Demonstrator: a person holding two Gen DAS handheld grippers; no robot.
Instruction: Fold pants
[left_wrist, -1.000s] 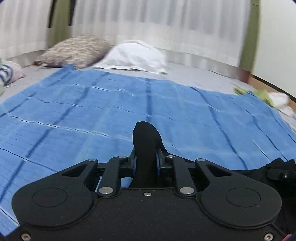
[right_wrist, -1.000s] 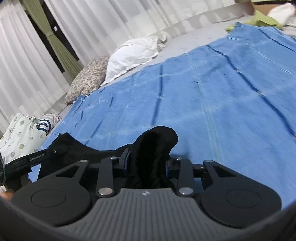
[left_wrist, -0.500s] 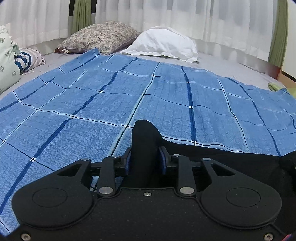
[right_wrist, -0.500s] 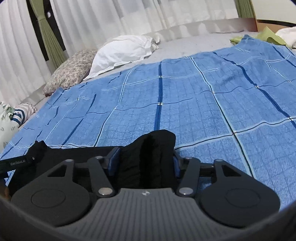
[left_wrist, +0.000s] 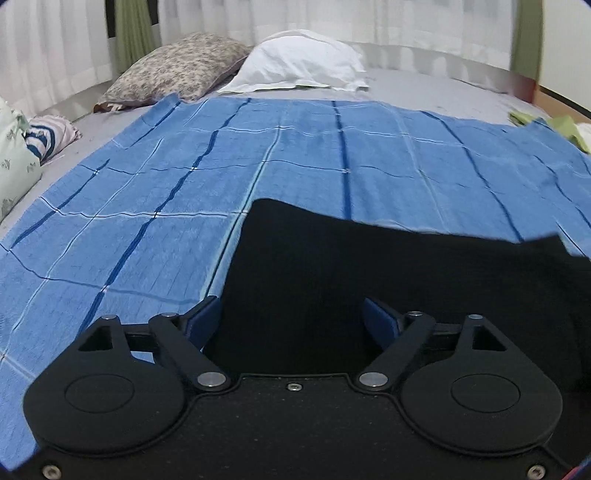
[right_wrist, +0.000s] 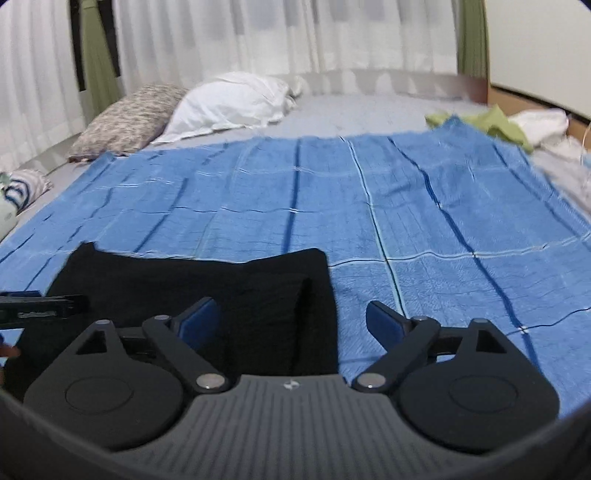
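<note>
- Closest to my left camera, the left tool (left_wrist: 291, 321) stands with its blue pads spread wide; its jaws have just been opening, and the black pants (left_wrist: 369, 280) lie between them without either pad pressing on the cloth.
- Nearest on my right camera, the right tool (right_wrist: 293, 321) is likewise spread apart, its jaws having just been opening; the right edge of the pants (right_wrist: 207, 284) runs between the pads, and neither pad clamps it.
- Just past both tools, I see the pants lying flat as a dark, wide slab on the blue checked blanket (left_wrist: 184, 206), their far edge slightly wavy.
- At the left edge of my right view, a black bar of the left tool (right_wrist: 40, 304) sticks in over the pants.
- Beyond the pants, the blanket (right_wrist: 406, 206) spreads across the bed (left_wrist: 443, 88), with dark and pale stripes crossing it.
- Farther left, I make out a striped bundle of cloth (left_wrist: 48, 136) beside the blanket.
- Farther right, green cloth (right_wrist: 491, 123) lies crumpled at the blanket's corner.
- At the head of the bed, a patterned pillow (left_wrist: 173, 68) and a white pillow (left_wrist: 303, 64) sit side by side, touching.
- Behind them hang white curtains (right_wrist: 221, 33).
</note>
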